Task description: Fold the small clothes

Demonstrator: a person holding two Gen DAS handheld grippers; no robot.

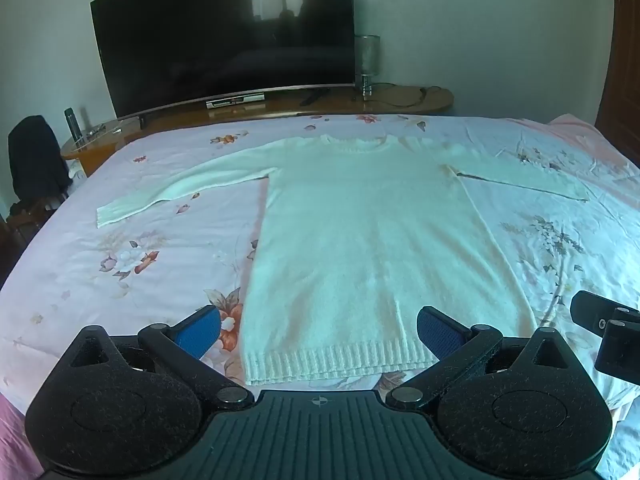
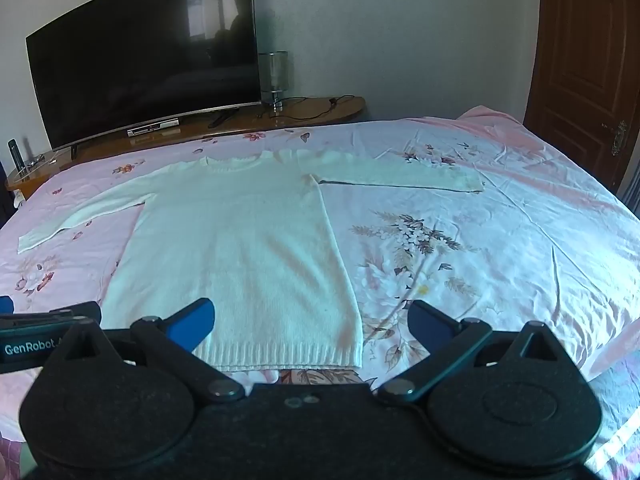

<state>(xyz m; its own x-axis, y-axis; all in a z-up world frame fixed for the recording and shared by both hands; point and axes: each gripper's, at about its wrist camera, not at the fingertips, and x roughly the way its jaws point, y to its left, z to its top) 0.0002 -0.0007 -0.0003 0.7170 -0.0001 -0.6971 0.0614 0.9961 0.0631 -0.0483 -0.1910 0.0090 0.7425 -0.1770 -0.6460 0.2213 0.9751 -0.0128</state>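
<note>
1. The bed (image 1: 120, 280), under a pink floral sheet, fills both views; everything below is placed against it.
2. A dark television (image 1: 224, 32) stands on a wooden bench (image 1: 400, 100) just beyond the bed's far edge.
3. The white sweater (image 1: 360, 240) lies flat in the middle of the bed, neckline toward the television, both sleeves spread out sideways, ribbed hem (image 1: 340, 360) nearest the bed's near edge.
4. It looks a soft, light, limp knit that will sag and stretch when lifted; I judge the best holds are the sleeve cuff (image 1: 120, 212) or a hem corner, where the rib is firmer.
5. The left gripper (image 1: 318, 332) hangs over the hem, its claw spread wide and empty.
6. The right gripper (image 2: 312, 324) hangs over the hem's right corner, likewise wide and empty.
</note>
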